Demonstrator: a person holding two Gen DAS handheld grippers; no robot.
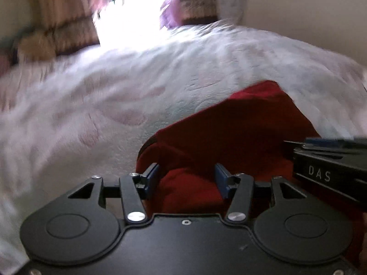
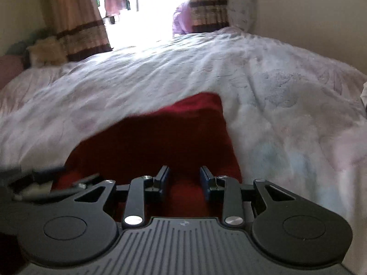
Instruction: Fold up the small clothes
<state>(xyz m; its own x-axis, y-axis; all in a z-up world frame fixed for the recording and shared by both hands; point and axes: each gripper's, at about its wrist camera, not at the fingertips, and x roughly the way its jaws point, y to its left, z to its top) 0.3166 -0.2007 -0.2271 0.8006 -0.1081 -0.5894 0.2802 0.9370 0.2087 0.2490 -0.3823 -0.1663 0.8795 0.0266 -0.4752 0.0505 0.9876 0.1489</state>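
Observation:
A dark red garment (image 1: pixel 229 126) lies on a pale floral bedspread (image 1: pixel 103 96) at the near edge of the bed. My left gripper (image 1: pixel 186 178) is open over the garment's near left part, with red cloth bulging between its blue-padded fingers. The right gripper's black body (image 1: pixel 325 160) comes in from the right edge. In the right wrist view the same red garment (image 2: pixel 160 137) fills the near centre, and my right gripper (image 2: pixel 184 178) stands open above its near right part. The left gripper (image 2: pixel 45 183) shows blurred at the left. Both views are motion-blurred.
The bedspread (image 2: pixel 275 91) stretches far ahead and to both sides. Beyond it are brown striped curtains (image 2: pixel 78 23) around a bright window (image 2: pixel 146 18), a pale pillow (image 2: pixel 240 6) against the right wall, and a tan plush toy (image 2: pixel 45 50) at the left.

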